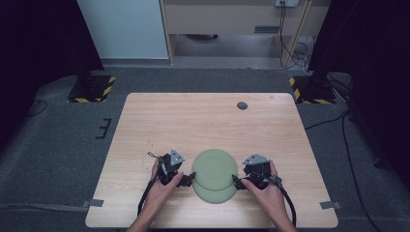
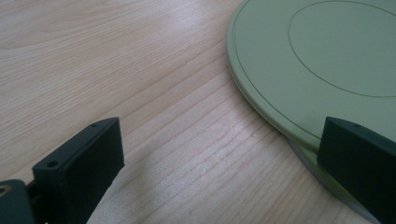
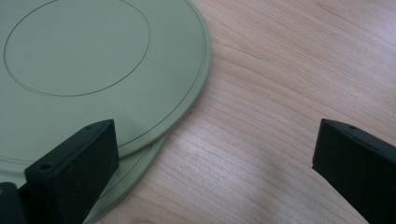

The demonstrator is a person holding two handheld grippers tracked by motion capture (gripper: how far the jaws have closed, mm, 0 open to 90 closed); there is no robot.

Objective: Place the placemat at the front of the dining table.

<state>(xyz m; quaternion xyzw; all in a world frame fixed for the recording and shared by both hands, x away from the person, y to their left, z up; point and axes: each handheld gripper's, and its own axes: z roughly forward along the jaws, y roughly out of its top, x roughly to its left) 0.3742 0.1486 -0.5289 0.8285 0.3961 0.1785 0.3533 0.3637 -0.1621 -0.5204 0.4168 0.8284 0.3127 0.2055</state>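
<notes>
2 green plates, top plate [image 1: 214, 167] stacked offset on bottom plate [image 1: 217, 195], sit lower center of the counter [image 1: 203, 116]. Left hand-held gripper [image 1: 187, 180] and right hand-held gripper [image 1: 238, 181] flank them, both wide, holding nothing.

Each hand carries a compact black gripper built of blocky, angular parts. The left gripper [image 1: 185, 180] and the right gripper [image 1: 238, 182] are each topped by a grey three-cornered plate with small dark holes near its corners. A black cable trails from each gripper back along the forearm toward the near edge of the desk. In the gripper views the jaws are matte black rectangular blocks with flat, faintly textured inner faces and sharp edges; a small round screw hole sits near the tip on each jaw's top face. The forearms are bare, with no sleeves in sight.
</notes>
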